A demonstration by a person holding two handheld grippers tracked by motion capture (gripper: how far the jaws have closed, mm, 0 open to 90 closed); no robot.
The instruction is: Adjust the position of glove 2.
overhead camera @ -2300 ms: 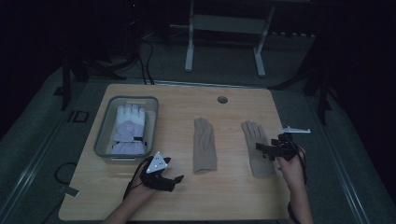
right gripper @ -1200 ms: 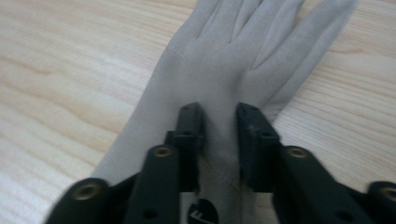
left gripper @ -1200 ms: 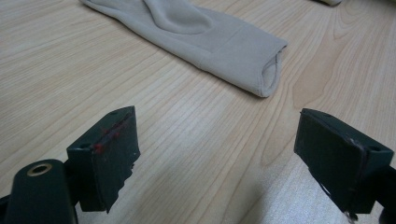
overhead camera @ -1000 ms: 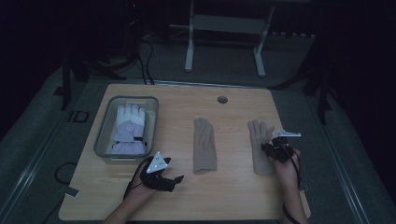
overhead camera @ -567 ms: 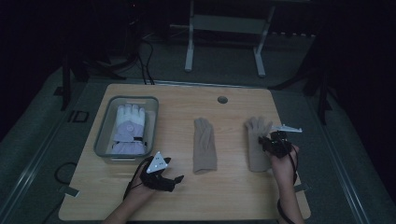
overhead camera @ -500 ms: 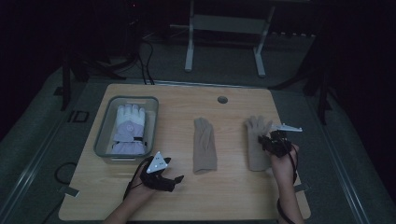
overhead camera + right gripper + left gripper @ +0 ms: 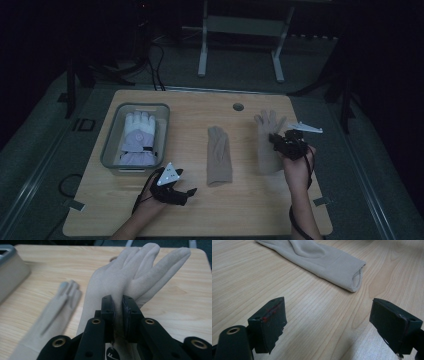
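Your right tongs [image 7: 117, 308] pinched the beige glove [image 7: 130, 277] mid-palm, fingers pointing away; left tongs [image 7: 329, 322] sat spread, well apart from it.

A plain beige fabric glove [image 7: 120, 280] sits between black gripper jaws, a matching beige folded glove [image 7: 219, 155] lies on the pale, grained wooden table [image 7: 200, 210], and a white-and-lilac padded glove [image 7: 137, 137] fills the grey plastic tray [image 7: 111, 145].
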